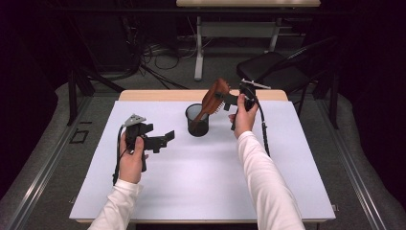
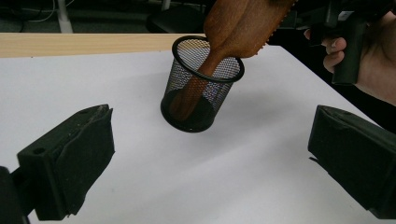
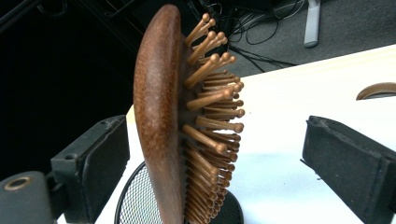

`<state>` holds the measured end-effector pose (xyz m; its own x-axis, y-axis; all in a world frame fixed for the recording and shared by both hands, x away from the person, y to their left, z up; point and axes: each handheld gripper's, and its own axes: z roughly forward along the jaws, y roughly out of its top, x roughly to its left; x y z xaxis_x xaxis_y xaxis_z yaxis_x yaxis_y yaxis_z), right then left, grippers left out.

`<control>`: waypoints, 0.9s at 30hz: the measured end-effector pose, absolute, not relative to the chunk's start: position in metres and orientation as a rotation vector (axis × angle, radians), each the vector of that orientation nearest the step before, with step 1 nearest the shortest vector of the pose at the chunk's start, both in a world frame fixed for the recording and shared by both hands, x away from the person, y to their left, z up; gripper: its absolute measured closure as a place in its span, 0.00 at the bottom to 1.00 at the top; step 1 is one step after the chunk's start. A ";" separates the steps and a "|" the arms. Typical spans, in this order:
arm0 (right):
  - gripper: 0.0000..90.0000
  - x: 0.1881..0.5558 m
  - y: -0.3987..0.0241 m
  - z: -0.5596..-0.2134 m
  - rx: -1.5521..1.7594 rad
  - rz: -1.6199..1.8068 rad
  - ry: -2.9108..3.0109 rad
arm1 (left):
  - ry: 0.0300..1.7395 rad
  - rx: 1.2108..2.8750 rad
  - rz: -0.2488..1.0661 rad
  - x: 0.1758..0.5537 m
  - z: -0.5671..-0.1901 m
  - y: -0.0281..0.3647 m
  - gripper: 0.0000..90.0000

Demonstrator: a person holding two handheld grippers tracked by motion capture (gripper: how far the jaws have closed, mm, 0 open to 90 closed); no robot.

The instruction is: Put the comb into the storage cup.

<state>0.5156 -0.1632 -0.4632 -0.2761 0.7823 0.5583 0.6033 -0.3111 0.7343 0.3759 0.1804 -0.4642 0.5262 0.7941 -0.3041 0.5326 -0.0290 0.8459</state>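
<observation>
Wooden hairbrush stood handle-down in the black mesh cup, leaning against the cup's rim, paddle head up and over the rim, tilted toward the right gripper. In the right gripper view, bristle pins faced one pad and the smooth back the other (a gap on both sides, neither pad pressing). So: right gripper spread apart around the brush head, not clamped on it. Held just beside and above the cup, at the cup's far right in the high view. Left gripper held level on the near left of the cup, well apart from it, pointed at it, spread wide with nothing between. Cup upright on the white surface, toward its far edge.
</observation>
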 end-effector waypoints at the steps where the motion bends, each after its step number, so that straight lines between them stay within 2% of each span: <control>1: 0.07 0.515 -0.163 -0.463 1.781 1.631 1.743 | 1.131 1.695 0.305 0.376 -0.464 0.181 0.01; 5: 0.00 0.514 -0.163 -0.462 1.756 1.657 1.787 | 1.133 1.693 0.306 0.375 -0.464 0.182 0.01; 27: 0.00 0.503 -0.167 -0.447 1.676 1.497 1.866 | 1.132 1.702 0.297 0.375 -0.466 0.181 0.01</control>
<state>0.5031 -0.1669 -0.4467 -0.3251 0.8365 0.4411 0.6119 -0.1696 0.7726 0.3747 0.1811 -0.4664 0.5265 0.7927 -0.3073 0.5393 -0.0320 0.8415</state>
